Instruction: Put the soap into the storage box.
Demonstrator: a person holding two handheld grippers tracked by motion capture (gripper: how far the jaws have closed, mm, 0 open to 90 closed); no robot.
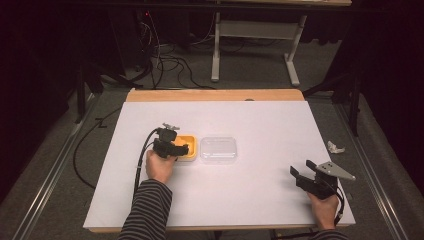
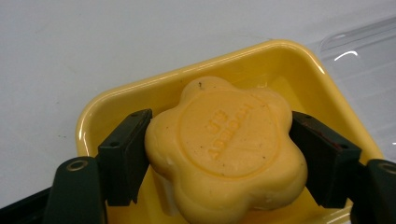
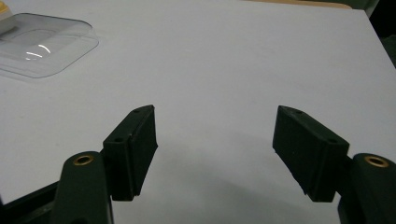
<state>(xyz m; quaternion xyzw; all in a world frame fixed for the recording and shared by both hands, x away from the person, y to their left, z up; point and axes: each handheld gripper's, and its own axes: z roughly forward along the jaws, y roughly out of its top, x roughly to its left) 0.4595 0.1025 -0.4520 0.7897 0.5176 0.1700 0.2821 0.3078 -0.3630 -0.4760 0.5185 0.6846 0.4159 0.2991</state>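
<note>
Soap point(image 2: 224, 149) sits between the left gripper point(image 2: 219, 156) jaws, touching both, inside the tray point(image 2: 107, 100) on the desk point(image 1: 260, 120). Lid point(image 1: 218, 149) lies just beside the tray, beyond the jaws' right side. Right gripper point(image 1: 305, 169) is well apart, near the desk's right front corner; bare desk between its jaws, lid ahead-left.

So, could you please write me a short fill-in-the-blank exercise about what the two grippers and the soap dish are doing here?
1. The left gripper is shut on a flower-shaped orange ____.
2. That bar sits in a shallow, glossy dish coloured ____.
3. The clear plastic lid lies on the white table to the dish's ____.
4. The right gripper holds nothing, and its jaws stand ____.

Missing words: soap bar; yellow; right; open
</note>
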